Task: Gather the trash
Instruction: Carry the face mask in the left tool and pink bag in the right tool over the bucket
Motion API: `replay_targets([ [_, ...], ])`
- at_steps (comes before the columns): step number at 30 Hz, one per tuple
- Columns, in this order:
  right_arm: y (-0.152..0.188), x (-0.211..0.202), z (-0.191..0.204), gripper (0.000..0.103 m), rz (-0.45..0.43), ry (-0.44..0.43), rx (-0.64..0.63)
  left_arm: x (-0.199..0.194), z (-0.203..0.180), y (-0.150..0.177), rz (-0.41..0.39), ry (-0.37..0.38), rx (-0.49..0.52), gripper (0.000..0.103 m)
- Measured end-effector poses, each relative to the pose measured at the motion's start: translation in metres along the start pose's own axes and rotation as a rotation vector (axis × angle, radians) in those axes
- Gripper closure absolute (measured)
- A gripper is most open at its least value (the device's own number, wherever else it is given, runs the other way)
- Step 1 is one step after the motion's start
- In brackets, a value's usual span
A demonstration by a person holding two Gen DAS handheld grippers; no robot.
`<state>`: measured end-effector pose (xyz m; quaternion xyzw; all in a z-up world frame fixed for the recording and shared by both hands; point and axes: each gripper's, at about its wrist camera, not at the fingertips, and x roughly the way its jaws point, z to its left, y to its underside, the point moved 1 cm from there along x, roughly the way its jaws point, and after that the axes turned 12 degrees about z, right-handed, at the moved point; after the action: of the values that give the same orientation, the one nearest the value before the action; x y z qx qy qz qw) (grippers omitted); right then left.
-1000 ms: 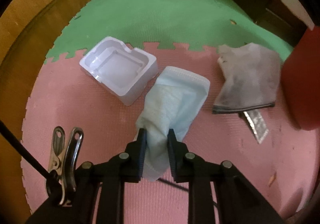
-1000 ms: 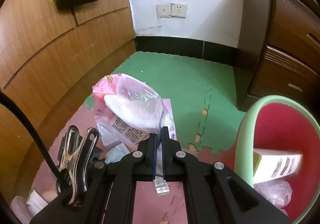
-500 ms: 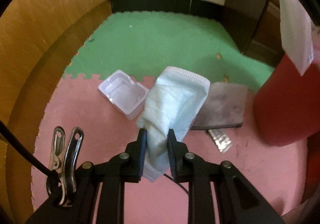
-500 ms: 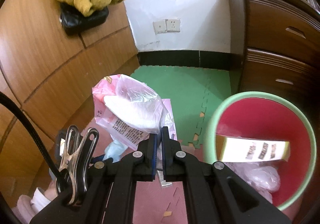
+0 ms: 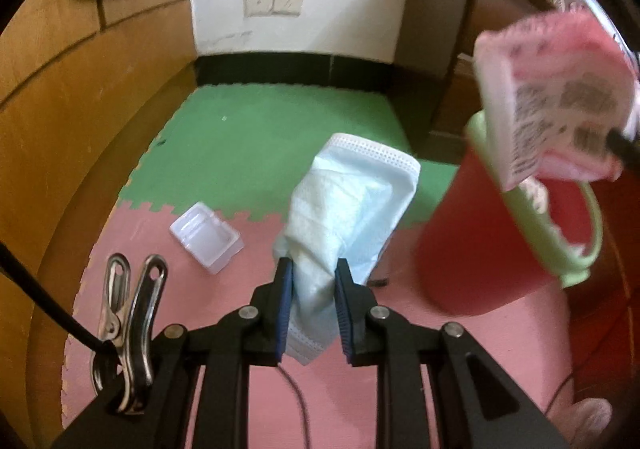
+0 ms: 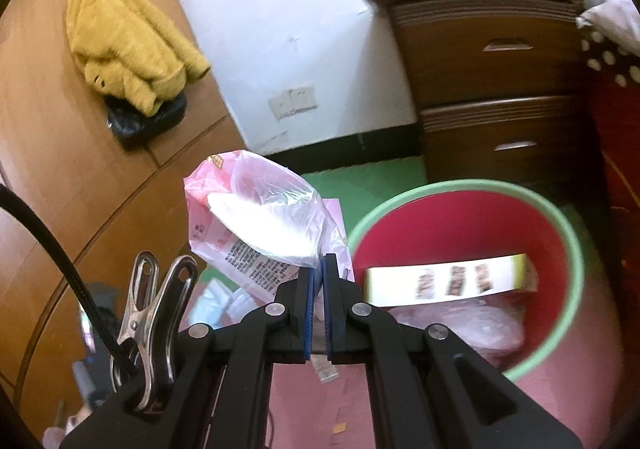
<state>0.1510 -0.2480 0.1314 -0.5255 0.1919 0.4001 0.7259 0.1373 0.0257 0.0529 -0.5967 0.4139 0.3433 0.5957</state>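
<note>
Lying on the pink mat, a clear plastic tray (image 5: 207, 237) sits leftmost. Left gripper (image 5: 311, 277) clamps a blue face mask (image 5: 348, 209) above the floor. Right gripper (image 6: 319, 273) pinches a pink wrapper (image 6: 256, 225) beside the red bin (image 6: 552, 217).

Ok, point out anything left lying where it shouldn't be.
A clear plastic tray lies alone on the pink floor mat, outside the red bin. It looks like uncollected trash. Nothing else stands out.
</note>
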Motion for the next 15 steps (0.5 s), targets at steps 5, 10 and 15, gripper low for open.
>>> replay_targets([
  [5,0.001,-0.024,-0.026,0.098,-0.086,0.074,0.025,-0.027,-0.038,-0.014,-0.027,0.047,0.033,0.082],
  [10,0.003,-0.039,-0.046,0.098,-0.132,0.210,0.017,-0.042,-0.074,-0.030,-0.027,0.093,0.063,0.082],
  [15,0.008,-0.046,-0.061,0.098,-0.135,0.320,-0.001,-0.044,-0.110,-0.049,-0.015,0.145,0.077,0.082],
])
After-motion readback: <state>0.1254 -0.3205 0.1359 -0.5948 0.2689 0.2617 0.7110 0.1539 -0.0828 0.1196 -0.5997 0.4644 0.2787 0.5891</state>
